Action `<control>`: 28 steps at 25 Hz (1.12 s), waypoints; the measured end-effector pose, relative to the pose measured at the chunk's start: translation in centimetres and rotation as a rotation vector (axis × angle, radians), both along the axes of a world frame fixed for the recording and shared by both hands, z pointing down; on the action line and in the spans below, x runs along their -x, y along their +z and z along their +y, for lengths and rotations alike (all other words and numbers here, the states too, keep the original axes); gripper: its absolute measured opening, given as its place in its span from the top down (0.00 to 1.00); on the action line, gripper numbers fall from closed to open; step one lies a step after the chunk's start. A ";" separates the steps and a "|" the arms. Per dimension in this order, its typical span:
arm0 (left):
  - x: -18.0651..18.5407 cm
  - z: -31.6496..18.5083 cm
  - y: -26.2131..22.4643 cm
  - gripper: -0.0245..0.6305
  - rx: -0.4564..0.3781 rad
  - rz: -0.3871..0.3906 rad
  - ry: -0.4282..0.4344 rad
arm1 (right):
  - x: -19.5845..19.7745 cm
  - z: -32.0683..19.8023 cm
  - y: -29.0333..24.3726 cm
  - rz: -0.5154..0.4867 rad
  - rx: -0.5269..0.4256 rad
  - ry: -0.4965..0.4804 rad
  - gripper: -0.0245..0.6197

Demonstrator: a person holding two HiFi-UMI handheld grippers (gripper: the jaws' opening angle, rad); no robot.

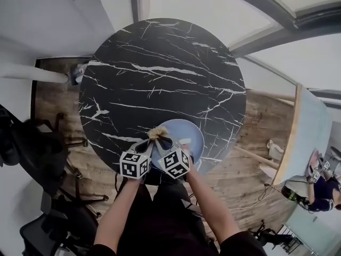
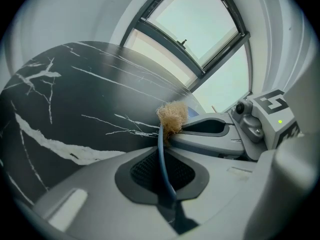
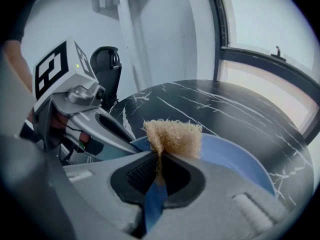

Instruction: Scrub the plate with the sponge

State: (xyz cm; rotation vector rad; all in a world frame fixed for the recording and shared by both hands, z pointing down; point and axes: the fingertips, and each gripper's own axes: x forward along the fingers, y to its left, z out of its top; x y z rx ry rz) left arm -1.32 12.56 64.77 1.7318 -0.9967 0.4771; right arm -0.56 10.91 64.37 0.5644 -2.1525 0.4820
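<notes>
Left gripper view shows the left tongs [image 2: 164, 138] pinching the plate [image 2: 164, 169] rim; the right tongs [image 3: 159, 153] clamp the sponge [image 3: 173, 135].

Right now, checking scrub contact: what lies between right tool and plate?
The sponge, clamped in the right tool, over the blue plate; right gripper view shows it.
</notes>
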 end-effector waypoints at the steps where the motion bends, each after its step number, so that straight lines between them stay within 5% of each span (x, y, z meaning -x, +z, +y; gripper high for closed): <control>1: 0.0 0.0 0.0 0.93 -0.001 -0.002 0.001 | -0.1 -0.3 0.0 0.005 -0.006 0.005 0.93; 28: 0.1 0.0 0.0 0.94 0.003 0.013 -0.035 | -9.2 -6.2 -0.1 0.213 -0.119 0.220 0.93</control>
